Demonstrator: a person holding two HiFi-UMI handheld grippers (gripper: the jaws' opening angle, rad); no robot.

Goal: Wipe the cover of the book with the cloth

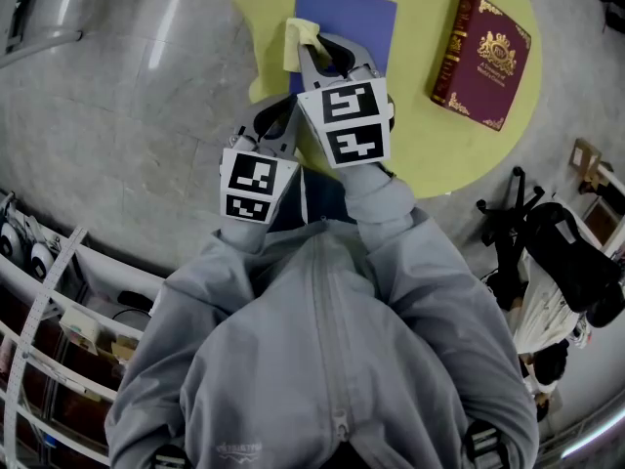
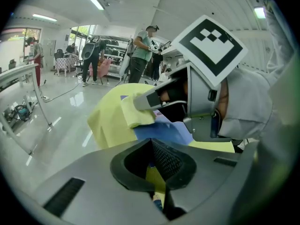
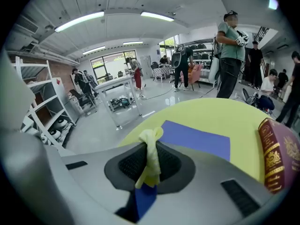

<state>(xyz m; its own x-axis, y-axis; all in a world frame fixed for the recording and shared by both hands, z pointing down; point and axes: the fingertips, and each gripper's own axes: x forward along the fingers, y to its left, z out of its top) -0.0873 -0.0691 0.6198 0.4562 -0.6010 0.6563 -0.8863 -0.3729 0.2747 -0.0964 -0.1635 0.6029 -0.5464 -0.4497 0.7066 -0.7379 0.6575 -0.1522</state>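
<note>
A flat blue book lies at the far side of the round yellow-green table. My right gripper hovers over the book's near left corner, shut on a bunched pale yellow cloth. In the right gripper view the cloth hangs between the jaws, with the blue book just beyond. My left gripper is lower left, near the table edge, jaws shut with nothing between them. The left gripper view shows the cloth over the blue book.
A maroon book with gold ornament lies on the table's right side and also appears as the maroon book in the right gripper view. A black stand is on the floor at right. Several people stand beyond the table; shelving is at left.
</note>
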